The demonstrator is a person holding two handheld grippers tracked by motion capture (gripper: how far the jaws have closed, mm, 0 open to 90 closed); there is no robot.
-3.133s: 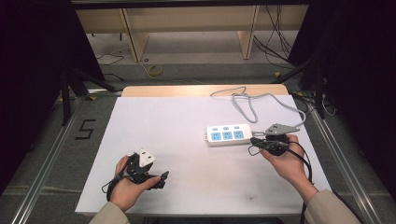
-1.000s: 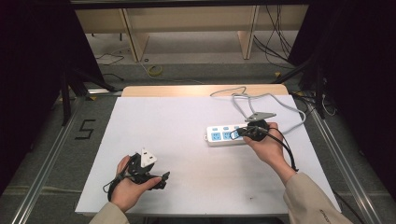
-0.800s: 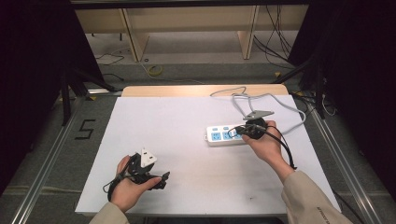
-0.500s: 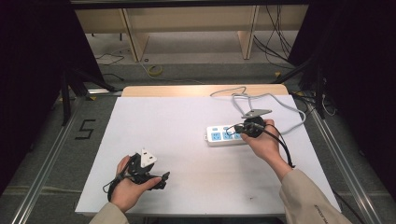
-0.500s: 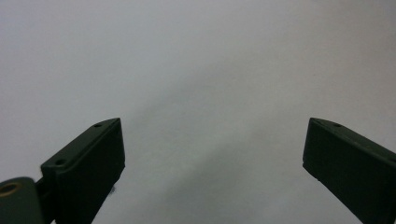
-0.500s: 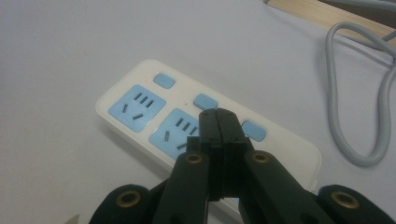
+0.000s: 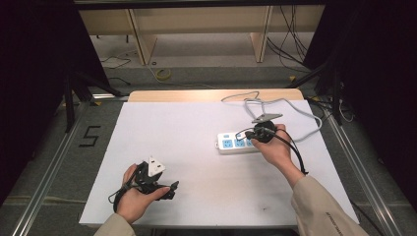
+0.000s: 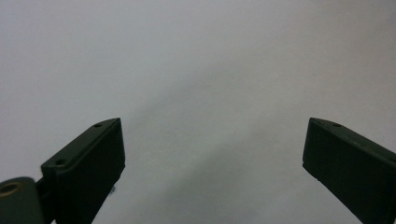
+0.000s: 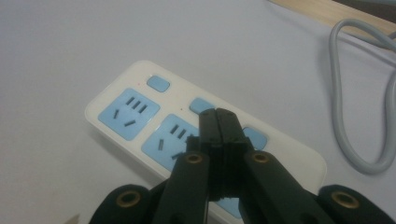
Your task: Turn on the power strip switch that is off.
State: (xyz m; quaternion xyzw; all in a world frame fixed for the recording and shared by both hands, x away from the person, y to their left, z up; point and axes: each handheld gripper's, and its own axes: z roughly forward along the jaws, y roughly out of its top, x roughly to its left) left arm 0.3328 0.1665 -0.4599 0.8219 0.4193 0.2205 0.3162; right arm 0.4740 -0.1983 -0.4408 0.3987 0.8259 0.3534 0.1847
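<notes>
A white power strip with blue sockets and blue switch buttons lies at the table's right. Its grey cable loops toward the back edge. My right gripper is shut with nothing between its jaws. In the right gripper view its joined tips stand over the strip, at the near edge of the middle switch button; whether they press it I cannot tell. Near the front left, my left gripper is held low over the white tabletop. Its jaws stand wide open and empty.
A white sheet covers the table, with a bare wooden strip along the back. The cable curls just right of the strip. Metal rails run along both sides, and wooden shelving stands beyond.
The right hand has come in from the strip's right end and now holds the shut gripper over the strip's middle. The left hand has kept still.
</notes>
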